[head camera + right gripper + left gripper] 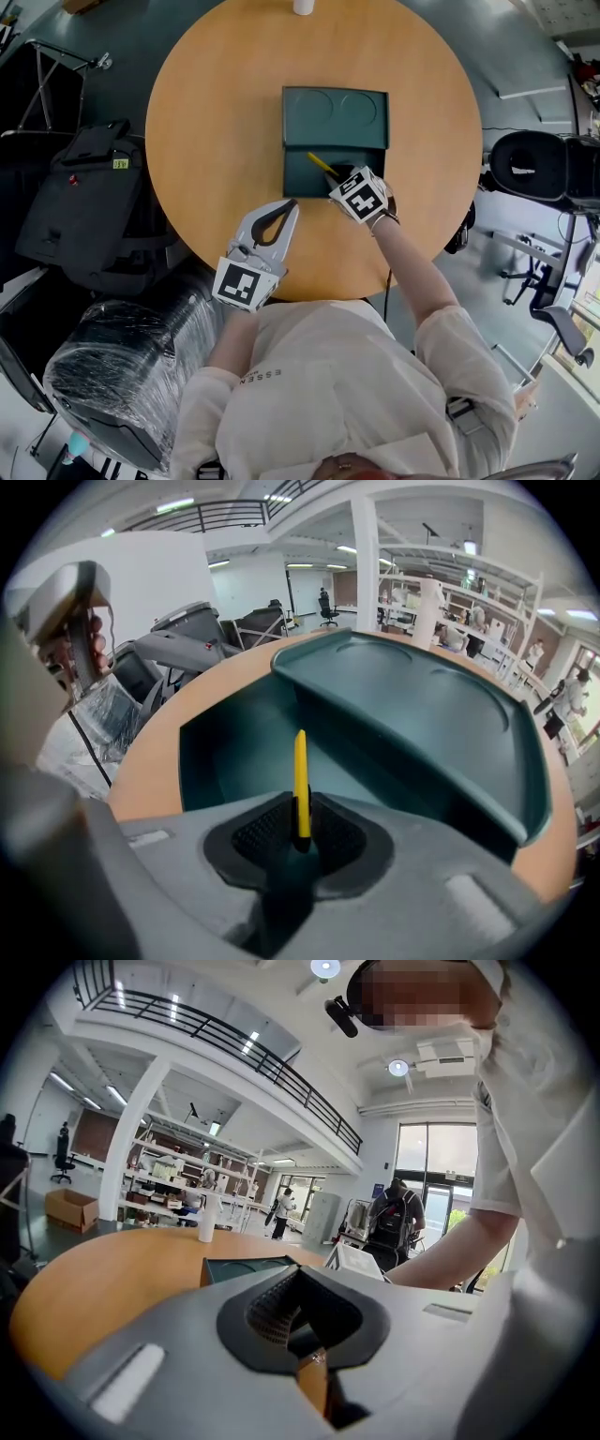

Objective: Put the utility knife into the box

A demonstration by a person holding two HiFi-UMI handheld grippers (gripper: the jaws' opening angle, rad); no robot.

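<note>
While the left gripper (289, 208) is held over the round wooden bench (211, 122), jaws closed together and empty, the slim yellow utility knife (300, 771) is clamped in the jaws of the right gripper (302, 829), over the lower tray of the open dark green plastic box (336, 114).

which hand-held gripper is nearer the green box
Right. The right hand-held gripper is over the open box, gripping the yellow utility knife; the left hand-held gripper is short of it, near the edge of the table.
</note>
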